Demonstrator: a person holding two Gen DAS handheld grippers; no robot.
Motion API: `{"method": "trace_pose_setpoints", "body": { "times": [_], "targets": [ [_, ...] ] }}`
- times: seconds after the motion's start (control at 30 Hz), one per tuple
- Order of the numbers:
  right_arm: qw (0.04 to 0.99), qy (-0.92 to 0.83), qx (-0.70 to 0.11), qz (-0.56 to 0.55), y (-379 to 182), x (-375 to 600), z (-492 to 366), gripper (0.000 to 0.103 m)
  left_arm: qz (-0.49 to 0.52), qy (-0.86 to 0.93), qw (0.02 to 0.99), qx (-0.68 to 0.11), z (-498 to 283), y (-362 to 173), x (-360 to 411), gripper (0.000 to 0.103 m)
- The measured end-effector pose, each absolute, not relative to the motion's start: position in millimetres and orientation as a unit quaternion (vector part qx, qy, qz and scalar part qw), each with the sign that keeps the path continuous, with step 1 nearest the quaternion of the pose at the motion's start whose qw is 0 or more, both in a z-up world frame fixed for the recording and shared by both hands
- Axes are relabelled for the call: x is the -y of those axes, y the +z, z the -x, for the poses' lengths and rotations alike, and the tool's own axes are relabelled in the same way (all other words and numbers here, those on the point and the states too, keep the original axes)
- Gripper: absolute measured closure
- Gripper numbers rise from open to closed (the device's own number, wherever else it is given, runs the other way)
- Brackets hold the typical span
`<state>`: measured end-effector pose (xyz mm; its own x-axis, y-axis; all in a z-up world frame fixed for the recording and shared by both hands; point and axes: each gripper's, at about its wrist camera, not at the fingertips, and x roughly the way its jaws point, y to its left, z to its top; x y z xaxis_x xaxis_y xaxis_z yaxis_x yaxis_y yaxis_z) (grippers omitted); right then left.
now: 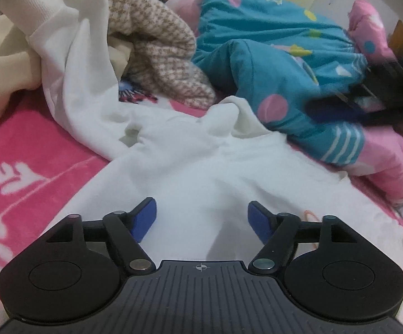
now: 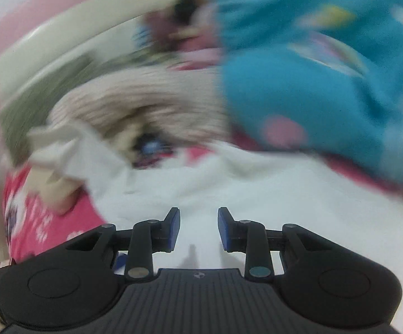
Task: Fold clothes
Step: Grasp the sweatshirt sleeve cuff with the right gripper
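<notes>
**Both claws free above the white garment**

Left claw [image 1: 202, 220] stands spread wide, right claw [image 2: 198, 229] partly spread, neither pinching anything. White garment [image 1: 190, 161] lies rumpled on the pink bed [image 1: 34, 150]. Probably between folds; next, grip an edge.

My left hand-held gripper [image 1: 202, 220] was matte black: ribbed grey-black centre plate with a small crosshair mark, two round side housings, silver pivot pins, blue fingertip pads [image 1: 145, 218]. My right hand-held gripper [image 2: 198, 229] looked identical.
</notes>
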<state>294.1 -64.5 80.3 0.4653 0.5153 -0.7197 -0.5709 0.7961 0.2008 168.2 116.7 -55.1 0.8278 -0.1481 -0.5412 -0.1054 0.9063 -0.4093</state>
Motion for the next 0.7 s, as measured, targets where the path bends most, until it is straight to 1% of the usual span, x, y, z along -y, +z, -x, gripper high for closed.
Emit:
{"method": "trace_pose_setpoints", "body": {
  "times": [0.07, 0.13, 0.17, 0.2, 0.23, 0.3, 0.37, 0.47, 0.53, 0.67, 0.7],
  "targets": [
    [0.844, 0.364, -0.381, 0.103, 91.1, 17.9, -291.6, 0.058, 0.230, -0.022, 0.928, -0.291, -165.1, -56.0, -119.1, 0.019],
    [0.836, 0.398, -0.341, 0.162, 100.0, -21.0, -281.4, 0.054, 0.238, -0.029, 0.927, -0.288, -162.3, -57.1, -121.0, 0.017],
    [0.831, 0.412, -0.320, 0.192, 103.6, -39.5, -275.2, 0.048, 0.241, -0.031, 0.927, -0.287, -161.2, -57.6, -121.6, 0.016],
    [0.825, 0.428, -0.294, 0.224, 106.3, -58.3, -267.7, 0.043, 0.247, -0.032, 0.926, -0.285, -160.5, -57.7, -122.5, 0.014],
    [0.816, 0.443, -0.262, 0.264, 108.3, -75.7, -257.4, 0.042, 0.254, -0.034, 0.924, -0.284, -160.0, -57.7, -124.0, 0.012],
    [0.792, 0.461, -0.186, 0.355, 107.2, -109.7, -238.2, 0.038, 0.265, -0.041, 0.921, -0.283, -159.3, -57.9, -126.6, 0.004],
    [0.762, 0.462, -0.118, 0.439, 100.8, -137.0, -222.0, 0.037, 0.265, -0.050, 0.919, -0.287, -159.5, -57.4, -126.5, 0.000],
    [0.716, 0.442, -0.041, 0.539, 85.8, -165.9, -209.1, 0.037, 0.260, -0.050, 0.919, -0.291, -160.5, -57.3, -124.7, 0.000],
    [0.695, 0.440, -0.022, 0.568, 81.5, -178.3, -208.1, 0.037, 0.259, -0.051, 0.919, -0.292, -161.1, -57.4, -124.6, 0.000],
    [0.674, 0.467, -0.020, 0.572, 80.3, -196.8, -212.0, 0.038, 0.269, -0.055, 0.916, -0.291, -161.5, -58.7, -127.9, 0.000],
    [0.671, 0.474, -0.025, 0.569, 78.7, -201.2, -213.4, 0.044, 0.268, -0.056, 0.917, -0.291, -161.3, -58.7, -127.7, 0.000]
  ]
}}
